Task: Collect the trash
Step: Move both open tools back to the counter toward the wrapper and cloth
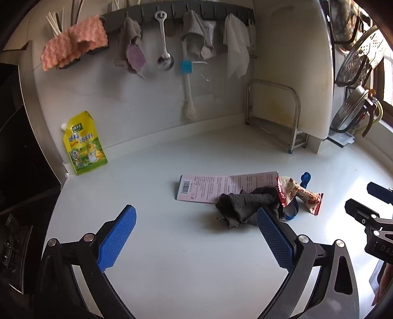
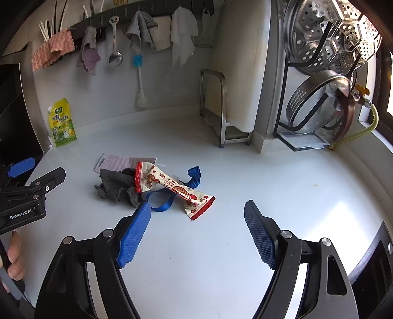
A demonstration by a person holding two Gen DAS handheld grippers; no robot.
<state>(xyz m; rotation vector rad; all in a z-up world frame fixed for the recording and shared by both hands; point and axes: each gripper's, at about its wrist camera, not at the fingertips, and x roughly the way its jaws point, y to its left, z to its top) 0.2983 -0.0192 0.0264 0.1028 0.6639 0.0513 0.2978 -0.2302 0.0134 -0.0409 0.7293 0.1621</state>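
A small heap of trash lies mid-counter: a red-and-cream snack wrapper [image 1: 298,195] [image 2: 172,187], a crumpled grey rag [image 1: 245,206] [image 2: 115,186], a pink printed card [image 1: 208,187] [image 2: 115,163] under them, and a blue ribbon [image 1: 304,179] [image 2: 194,175]. My left gripper [image 1: 196,216] hovers open just short of the heap, its right pad beside the rag. My right gripper [image 2: 196,211] is open too, nothing between its pads, with the wrapper's near end just beyond its tips. Each gripper shows at the other view's edge.
A yellow spouted pouch [image 1: 83,144] [image 2: 61,124] leans on the back wall at left. Cloths, a ladle and a brush hang from a rail [image 1: 176,12]. A metal stand [image 1: 275,115] holds a white cutting board; a rack with steamer trays [image 2: 326,49] stands right. Dark hob at left.
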